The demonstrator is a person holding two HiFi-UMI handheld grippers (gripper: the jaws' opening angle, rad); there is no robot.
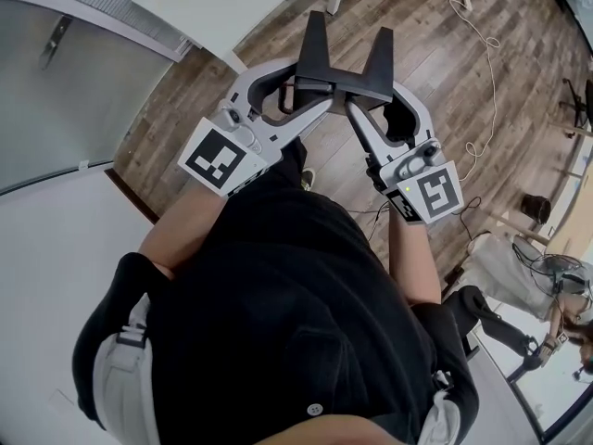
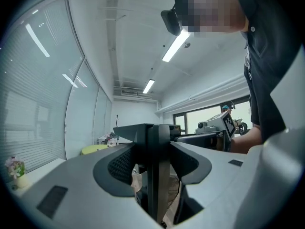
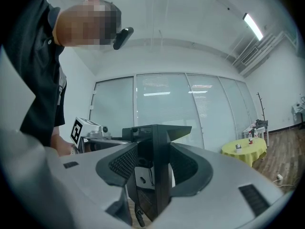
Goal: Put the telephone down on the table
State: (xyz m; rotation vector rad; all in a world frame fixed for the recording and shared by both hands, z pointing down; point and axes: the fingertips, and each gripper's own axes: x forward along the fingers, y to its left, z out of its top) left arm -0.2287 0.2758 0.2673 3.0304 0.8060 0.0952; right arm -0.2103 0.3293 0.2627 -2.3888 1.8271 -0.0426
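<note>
The telephone (image 1: pixel 339 70) is a black desk set with two upright prongs, carried in the air over the wooden floor in front of the person. My left gripper (image 1: pixel 313 102) clamps its left edge and my right gripper (image 1: pixel 358 109) clamps its right edge. In the left gripper view the black body (image 2: pixel 153 136) stands upright between the pads, with my left gripper (image 2: pixel 153 162) shut on it. The right gripper view shows the same: the black body (image 3: pixel 157 137) is pinched by my right gripper (image 3: pixel 155 164). Each gripper's marker cube shows in the other's view.
A white table (image 1: pixel 232 3) stands ahead at the top of the head view. A white surface (image 1: pixel 56 239) lies at the left. A cable and power strip (image 1: pixel 484 82) trail over the floor at the right, near a fan (image 1: pixel 556 272). A yellow round table (image 3: pixel 244 149) stands further off.
</note>
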